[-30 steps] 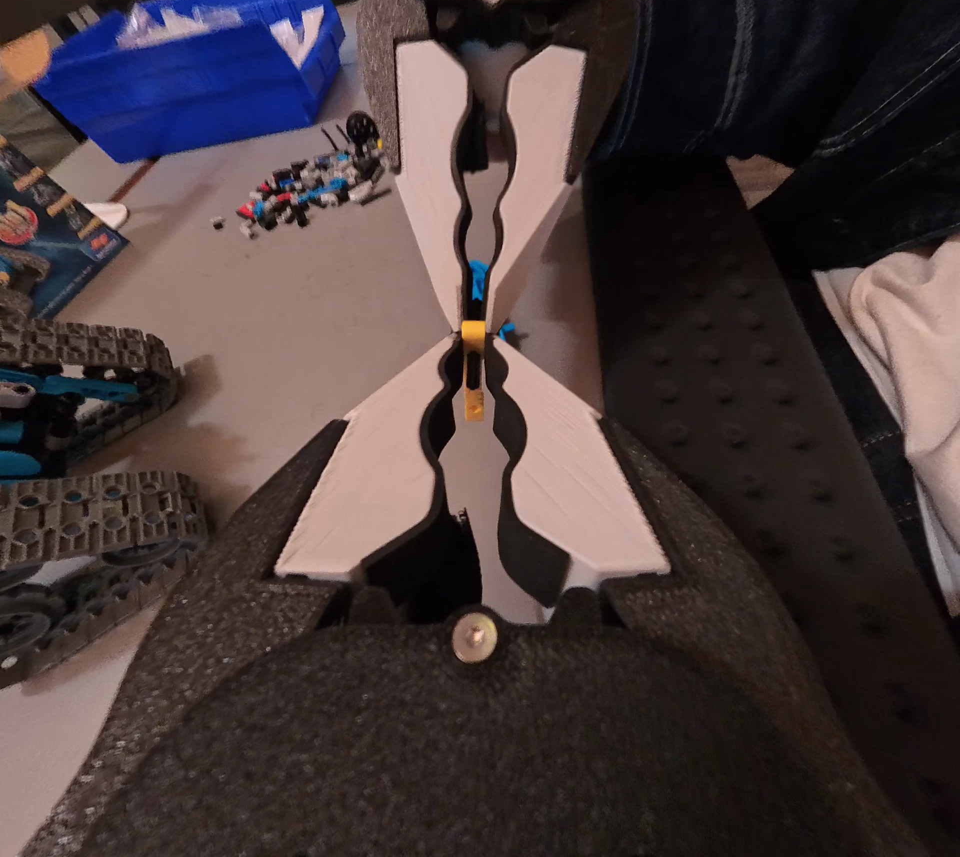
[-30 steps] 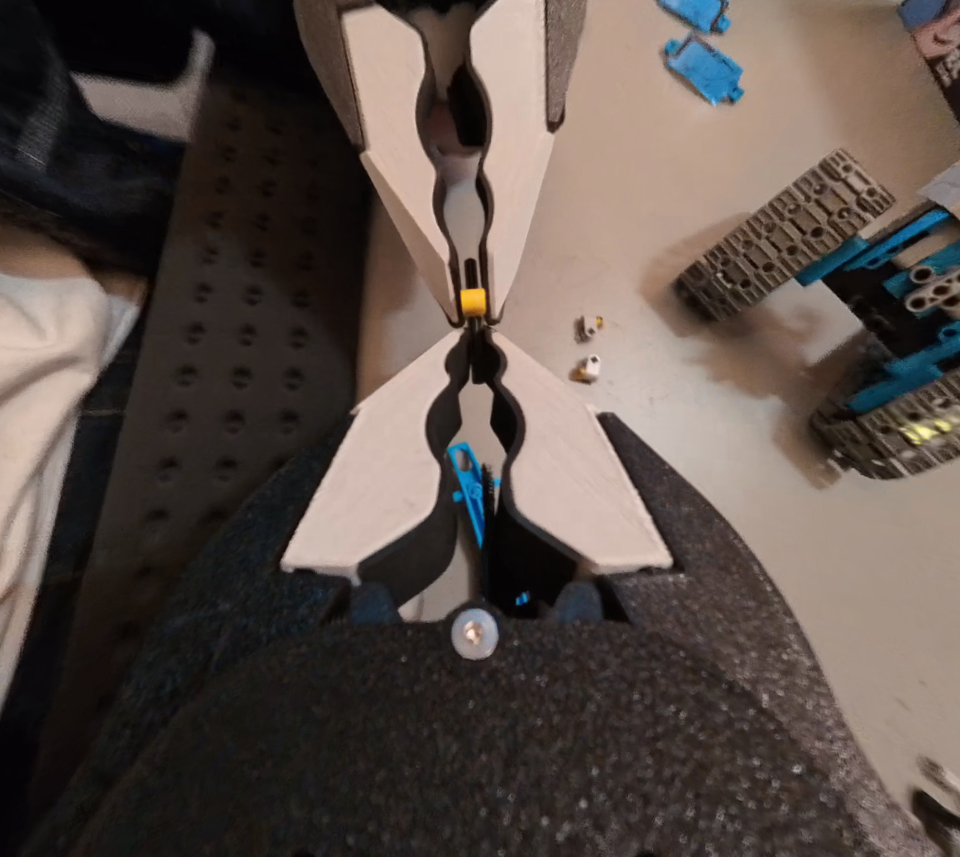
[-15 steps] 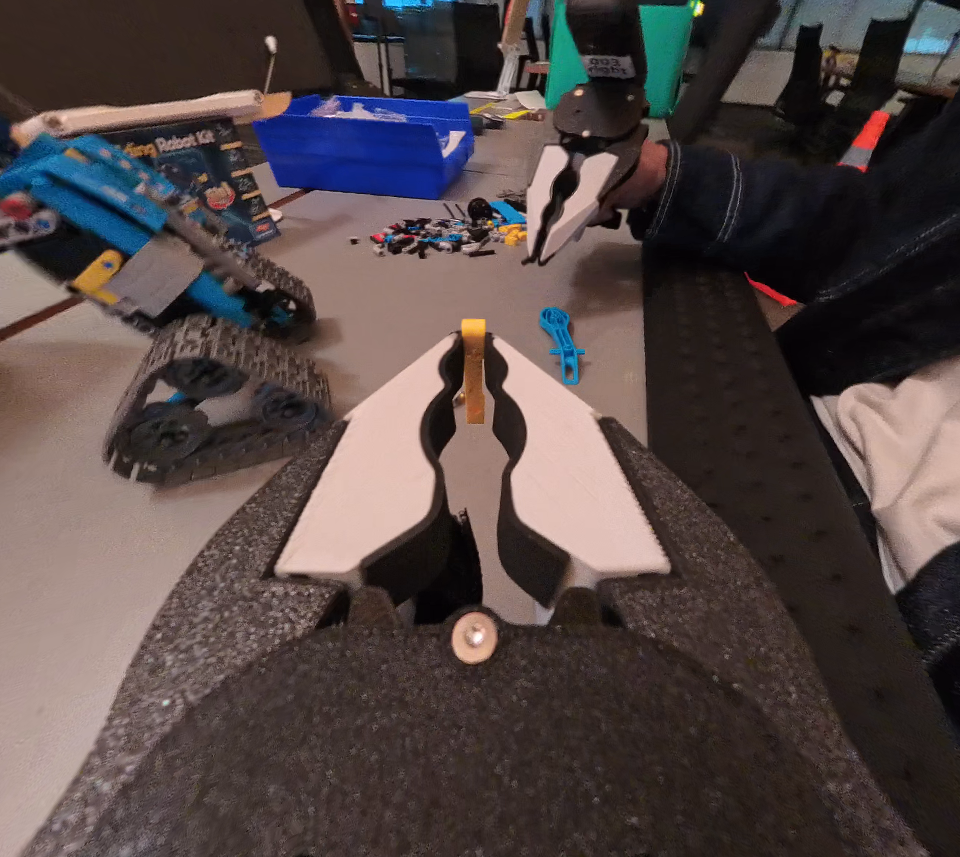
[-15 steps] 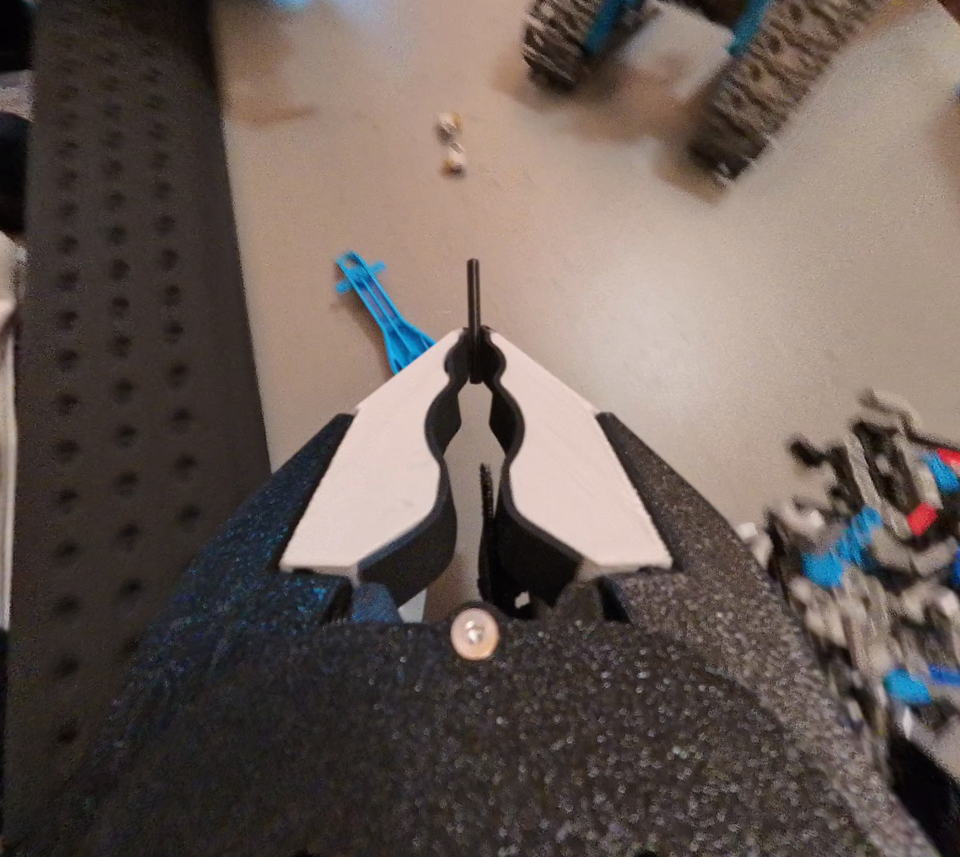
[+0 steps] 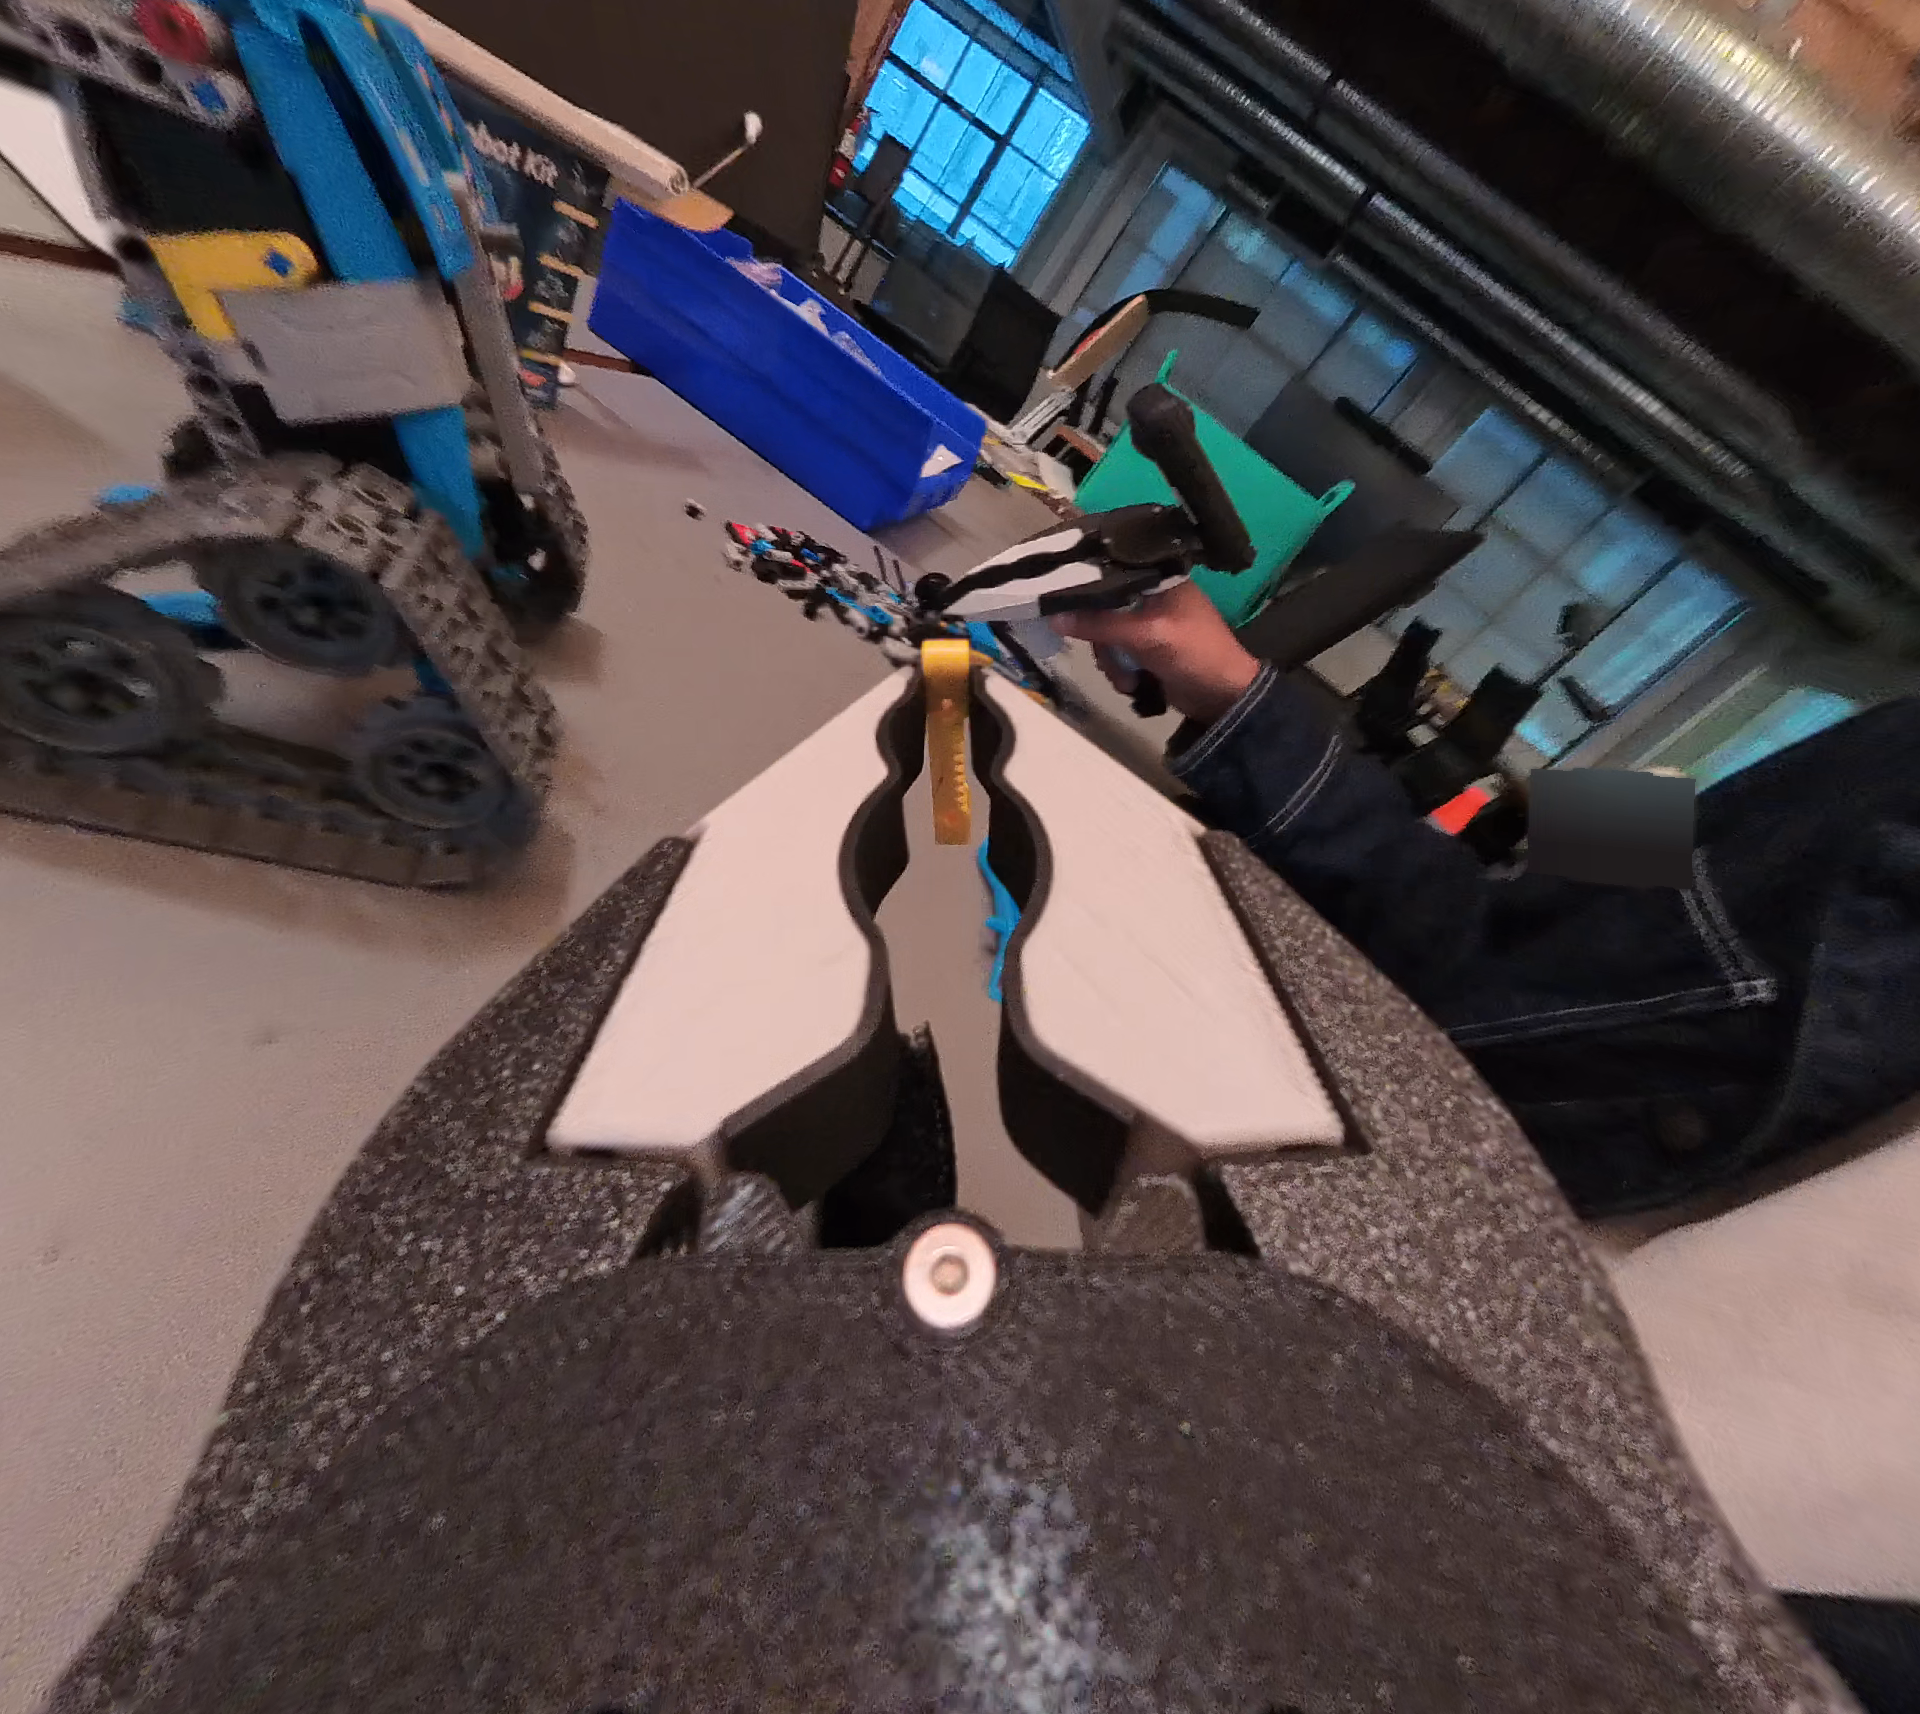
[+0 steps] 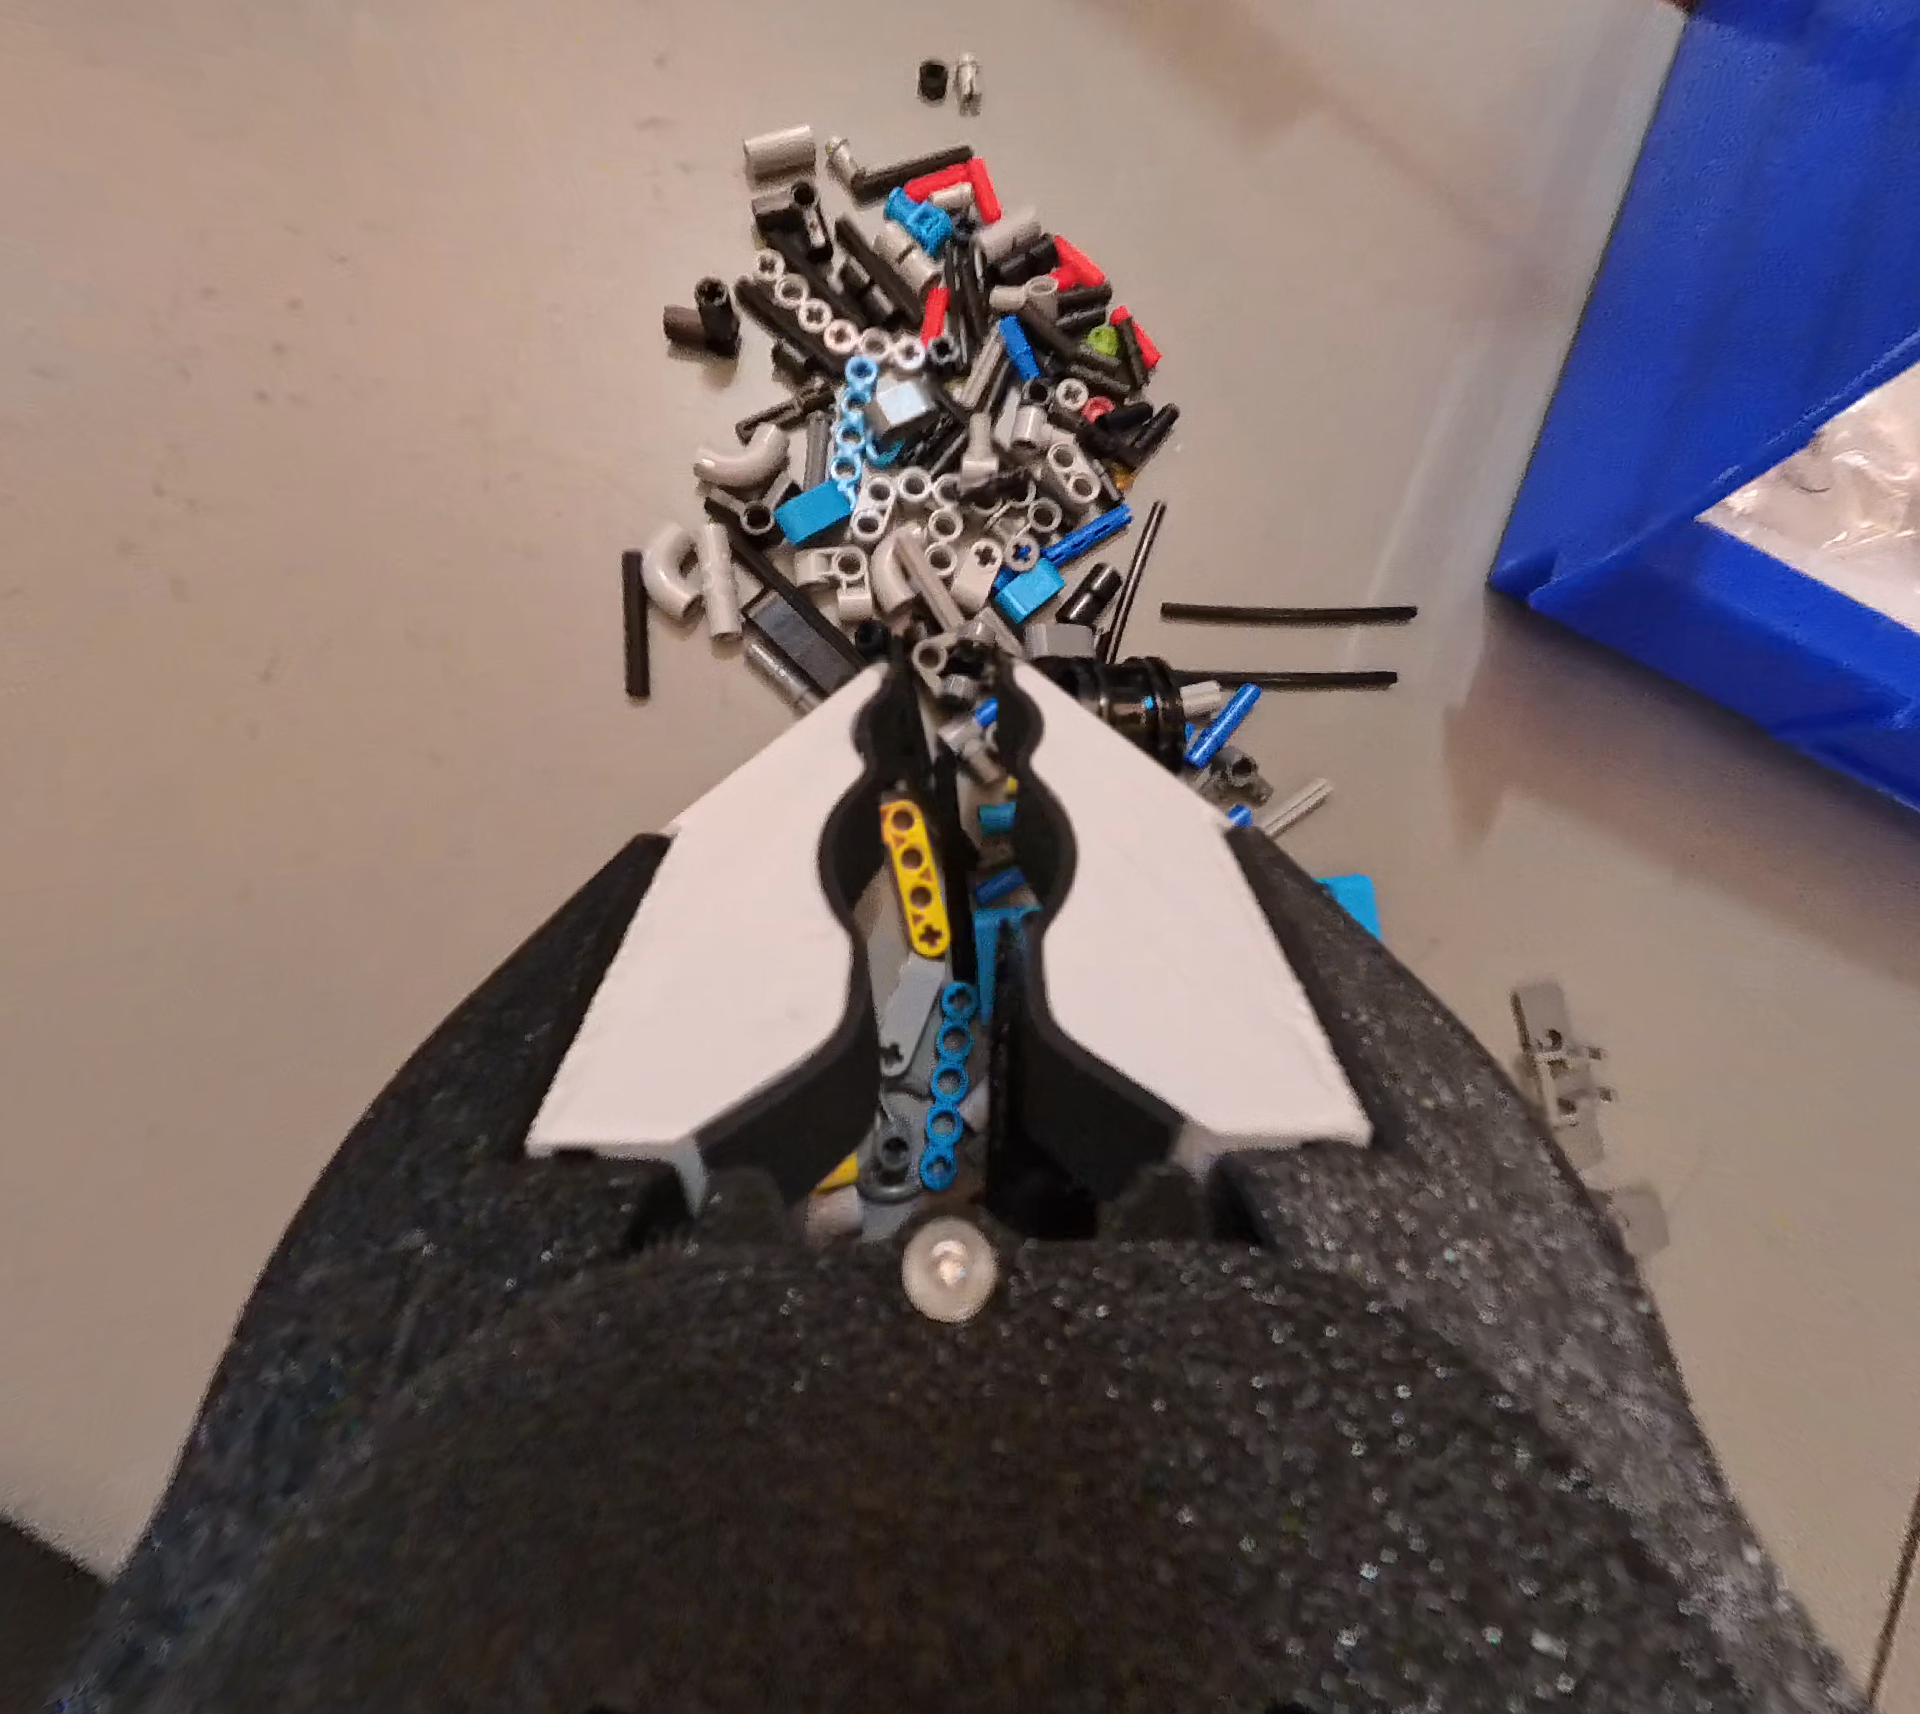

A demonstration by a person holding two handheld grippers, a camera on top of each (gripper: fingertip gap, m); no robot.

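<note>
While pinched between fingers point(image 5: 1049, 760): yellow piece point(image 5: 949, 750).

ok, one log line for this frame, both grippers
left gripper: shut on yellow beam, raised | right gripper: over loose parts pile, jaw state unclear | tracked model left of it | blue bin right of pile

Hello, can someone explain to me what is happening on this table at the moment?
A person works with two hand-held grippers among toy building parts. The left gripper is shut on a yellow toothed piece, held up above the grey table near a tracked blue model vehicle. The right gripper is over the pile of small loose parts, its tips close together right at the heap; a thin black rod seems to sit between them. A blue bin stands beside the pile.
</note>
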